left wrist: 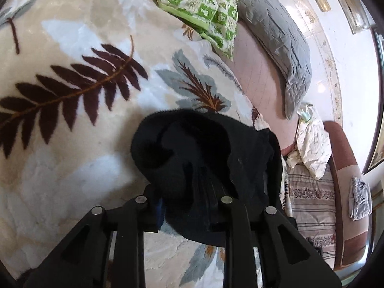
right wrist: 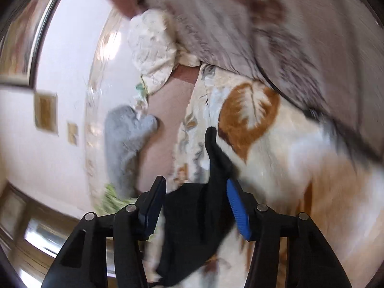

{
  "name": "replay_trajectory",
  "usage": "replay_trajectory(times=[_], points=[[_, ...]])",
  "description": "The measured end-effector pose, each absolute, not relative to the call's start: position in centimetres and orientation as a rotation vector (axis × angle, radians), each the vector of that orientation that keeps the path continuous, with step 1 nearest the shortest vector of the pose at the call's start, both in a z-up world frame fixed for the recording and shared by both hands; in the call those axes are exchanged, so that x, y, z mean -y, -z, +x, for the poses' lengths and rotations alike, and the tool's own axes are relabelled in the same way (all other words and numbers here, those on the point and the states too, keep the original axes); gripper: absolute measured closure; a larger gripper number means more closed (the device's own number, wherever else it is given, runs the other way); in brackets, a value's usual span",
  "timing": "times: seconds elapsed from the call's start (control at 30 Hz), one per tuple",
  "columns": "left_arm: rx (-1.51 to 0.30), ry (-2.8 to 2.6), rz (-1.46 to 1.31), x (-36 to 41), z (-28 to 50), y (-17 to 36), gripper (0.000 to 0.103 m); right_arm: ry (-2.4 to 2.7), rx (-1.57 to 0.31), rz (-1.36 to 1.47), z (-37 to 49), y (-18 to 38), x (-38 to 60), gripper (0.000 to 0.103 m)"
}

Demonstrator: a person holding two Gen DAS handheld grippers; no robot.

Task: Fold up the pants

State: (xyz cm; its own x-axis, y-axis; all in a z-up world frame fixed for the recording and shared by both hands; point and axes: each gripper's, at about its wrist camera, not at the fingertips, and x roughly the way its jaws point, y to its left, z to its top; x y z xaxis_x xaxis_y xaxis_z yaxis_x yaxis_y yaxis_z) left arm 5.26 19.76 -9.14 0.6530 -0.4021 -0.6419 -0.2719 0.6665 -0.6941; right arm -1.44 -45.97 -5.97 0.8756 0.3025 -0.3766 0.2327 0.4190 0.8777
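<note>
The pants are black fabric. In the left wrist view a bunched mass of them (left wrist: 204, 148) covers my left gripper (left wrist: 192, 201); its fingertips are hidden under the cloth, which hangs above the leaf-patterned blanket (left wrist: 72, 96). In the right wrist view, which is motion-blurred, another part of the pants (right wrist: 196, 216) drapes between the fingers of my right gripper (right wrist: 195, 206). The blue pads (right wrist: 236, 213) stand wide apart, with cloth lying against the right one.
A green patterned quilt (left wrist: 201, 4) and a grey pillow (left wrist: 276, 43) lie at the far side of the bed. A cream pillow (left wrist: 312, 144) and a striped sheet (left wrist: 309, 196) are to the right, by a white wall (right wrist: 60, 72).
</note>
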Motion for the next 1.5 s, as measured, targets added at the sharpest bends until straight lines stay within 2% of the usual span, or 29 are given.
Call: replay_trajectory(times=[0.03,0.13,0.2,0.37,0.53,0.63,0.7,0.73,0.77,0.8,0.83,0.87,0.9,0.93,0.97,1.03,1.07,1.17,1.27,1.33,1.37,1.4,1.5], points=[[-0.892,0.075,-0.854,-19.7,5.2,9.2,0.095,-0.018,-0.551,1.117,-1.1,6.1,45.5,0.051],[-0.892,0.061,-0.875,-20.3,4.8,9.2,0.099,0.024,-0.633,1.062,0.5,7.2,45.2,0.063],[-0.894,0.056,-0.89,-20.7,4.2,9.1,0.1,0.05,-0.676,1.004,1.4,7.6,44.8,0.092],[-0.891,0.067,-0.881,-22.9,1.0,7.7,0.1,0.031,-0.685,0.921,0.6,6.5,43.4,0.1],[-0.857,-0.015,-0.883,-29.9,-4.4,5.7,0.1,-0.134,-0.798,0.898,-3.6,6.0,38.9,0.1],[-0.856,-0.061,-0.851,-32.5,-6.0,5.2,0.1,-0.159,-0.916,0.853,-5.3,7.5,36.1,0.099],[-0.901,-0.083,-0.804,-33.0,-6.0,5.9,0.097,-0.018,-0.963,0.711,-5.4,7.5,35.2,0.093],[-0.912,-0.107,-0.786,-33.0,-6.0,6.0,0.095,0.069,-0.937,0.616,-5.5,6.4,34.9,0.093],[-0.909,-0.137,-0.749,-32.9,-6.1,5.8,0.087,0.087,-0.867,0.53,-5.5,4.7,34.3,0.093],[-0.892,-0.153,-0.708,-32.6,-6.1,5.4,0.083,0.043,-0.802,0.458,-5.5,3.0,33.2,0.087],[-0.865,-0.177,-0.654,-32.2,-6.3,4.7,0.071,-0.013,-0.749,0.364,-5.5,1.8,31.6,0.08],[-0.827,-0.203,-0.597,-31.8,-6.7,3.8,0.057,-0.109,-0.687,0.229,-5.4,0.7,29.0,0.058],[-0.778,-0.214,-0.539,-31.1,-7.2,2.8,0.053,-0.188,-0.653,0.14,-5.4,0.2,27.1,0.039],[-0.749,-0.207,-0.508,-30.7,-7.4,2.2,0.049,-0.369,-0.602,-0.048,-5.6,0.0,23.0,0.036],[-0.705,-0.179,-0.451,-29.6,-7.8,1.1,0.049,-0.476,-0.576,-0.188,-6.0,0.4,20.1,0.04],[-0.674,-0.107,-0.382,-28.0,-8.1,0.2,0.046,-0.62,-0.56,-0.398,-6.4,1.9,15.8,0.041],[-0.68,-0.048,-0.35,-27.0,-8.0,0.1,0.044,-0.657,-0.571,-0.436,-6.4,2.7,14.7,0.041],[-0.754,0.109,-0.272,-24.0,-7.5,1.1,0.044,-0.726,-0.686,-0.543,-5.2,5.9,11.9,0.051],[-0.793,0.154,-0.119,-21.2,-6.8,2.3,0.044,-0.714,-0.734,-0.603,-4.7,7.2,11.3,0.052],[-0.821,0.153,-0.045,-20.0,-5.7,2.9,0.044,-0.685,-0.776,-0.602,-3.4,7.8,11.0,0.059],[-0.844,0.167,-0.012,-19.3,-5.1,3.4,0.044,-0.676,-0.788,-0.575,-3.0,7.9,11.1,0.072],[-0.859,0.179,0.024,-18.7,-4.8,3.7,0.044,-0.667,-0.795,-0.556,-2.8,7.8,11.3,0.097],[-0.849,0.214,0.183,-16.2,-5.1,4.3,0.044,-0.594,-0.771,-0.433,-1.2,5.9,12.9,0.099]])
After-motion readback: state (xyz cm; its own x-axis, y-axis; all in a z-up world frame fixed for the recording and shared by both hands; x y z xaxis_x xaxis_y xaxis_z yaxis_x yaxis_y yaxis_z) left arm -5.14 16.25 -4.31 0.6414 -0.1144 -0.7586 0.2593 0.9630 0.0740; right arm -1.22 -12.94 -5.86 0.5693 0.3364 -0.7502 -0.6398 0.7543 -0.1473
